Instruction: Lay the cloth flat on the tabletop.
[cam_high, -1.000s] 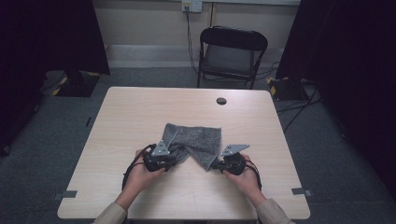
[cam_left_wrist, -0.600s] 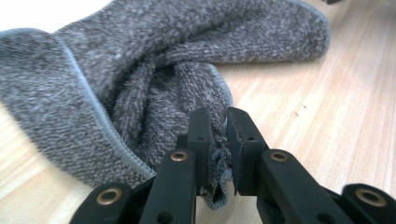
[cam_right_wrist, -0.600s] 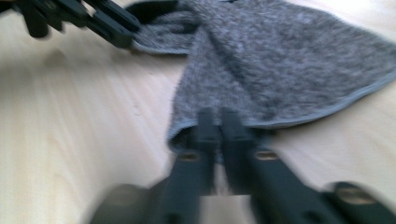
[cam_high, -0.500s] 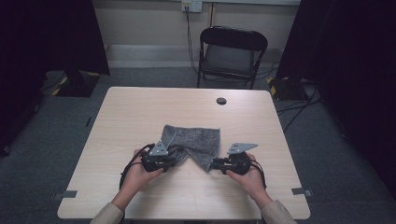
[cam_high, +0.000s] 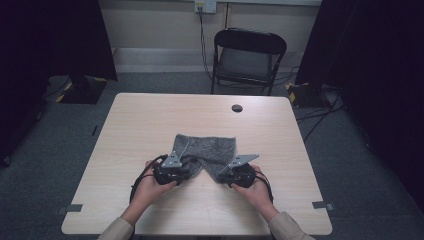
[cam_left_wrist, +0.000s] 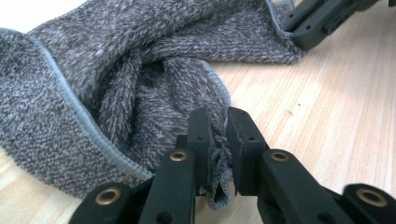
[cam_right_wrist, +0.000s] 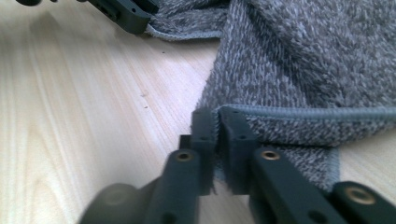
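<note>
We have the grey towel (cam_high: 207, 151) rumpled near the table's (cam_high: 150, 120) front edge. Our left gripper (cam_left_wrist: 218, 135) pinches one hem corner; the right gripper (cam_right_wrist: 215, 126), its jaws just closing, clamps another. Both corners seem secured; folding remains.

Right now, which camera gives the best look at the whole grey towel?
The high view: it shows the grey towel entire on the table, with the left gripper and right gripper pinching its near corners. The left gripper view and right gripper view give close-ups of folds, hem and the pinched corners.
</note>
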